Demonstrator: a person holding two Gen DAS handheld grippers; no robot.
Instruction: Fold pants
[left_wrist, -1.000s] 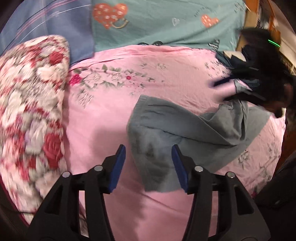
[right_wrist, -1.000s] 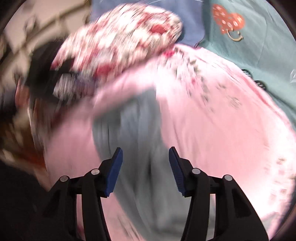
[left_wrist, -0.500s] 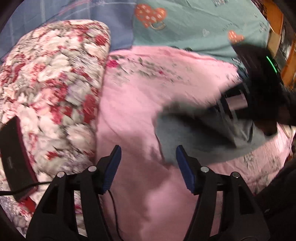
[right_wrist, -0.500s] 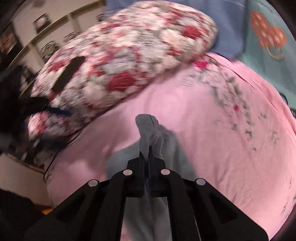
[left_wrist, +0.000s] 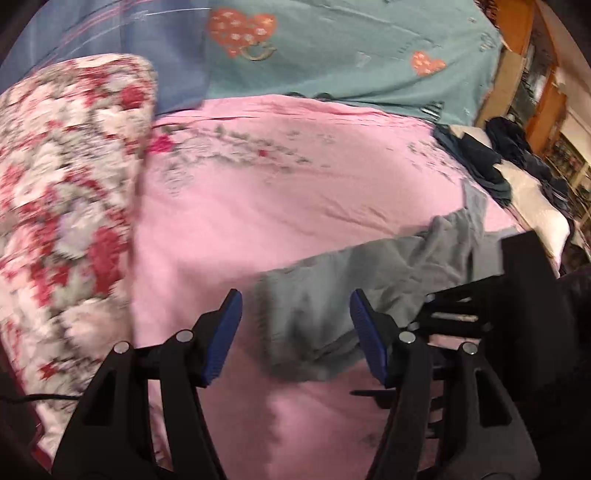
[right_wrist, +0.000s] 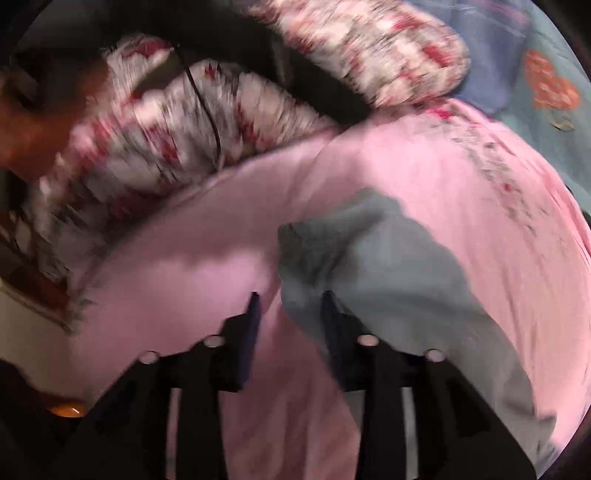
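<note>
1. The grey pants (left_wrist: 369, 280) lie bunched on the pink bedsheet (left_wrist: 258, 206), near its front edge.
2. The left gripper (left_wrist: 295, 328) hovers above the near end of the pants, blue pads apart, nothing clamped.
3. The right gripper (right_wrist: 290, 325) has its jaws opening; an edge of the pants shows between them, but the blurred view does not show the pads pressing on it.
4. A floral quilt (left_wrist: 66, 206) sits beside the sheet on the left.
</note>
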